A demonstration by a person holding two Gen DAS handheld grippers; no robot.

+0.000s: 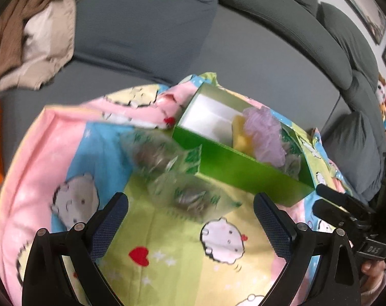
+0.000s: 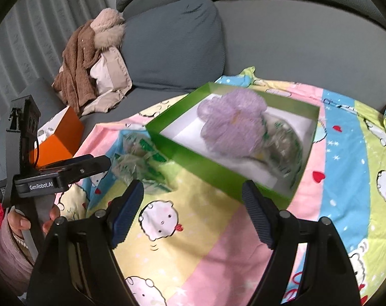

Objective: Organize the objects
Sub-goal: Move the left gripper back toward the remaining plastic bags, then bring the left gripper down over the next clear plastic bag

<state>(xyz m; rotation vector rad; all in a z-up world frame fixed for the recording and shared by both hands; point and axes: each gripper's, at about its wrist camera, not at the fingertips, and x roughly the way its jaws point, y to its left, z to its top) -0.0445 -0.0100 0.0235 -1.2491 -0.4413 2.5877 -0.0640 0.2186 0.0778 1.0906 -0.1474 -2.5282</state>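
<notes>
Crinkly clear packets (image 1: 167,168) (blurred) lie beside green cardboard box (image 1: 243,173); both tongs wide, empty.

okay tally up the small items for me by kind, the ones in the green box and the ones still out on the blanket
Purple mesh puff, in the green box: 1
Yellow item, in the box, partly hidden: 1
Clear green-printed packets: 3 (1 in the box, 2 on the blanket)
Total: 5

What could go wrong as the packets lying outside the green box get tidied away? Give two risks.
1. The clear packets are crinkly and overlapping, so the open left gripper might slip or lift both.
2. The green box sits on a soft blanket; a nudge may tip it.
</notes>
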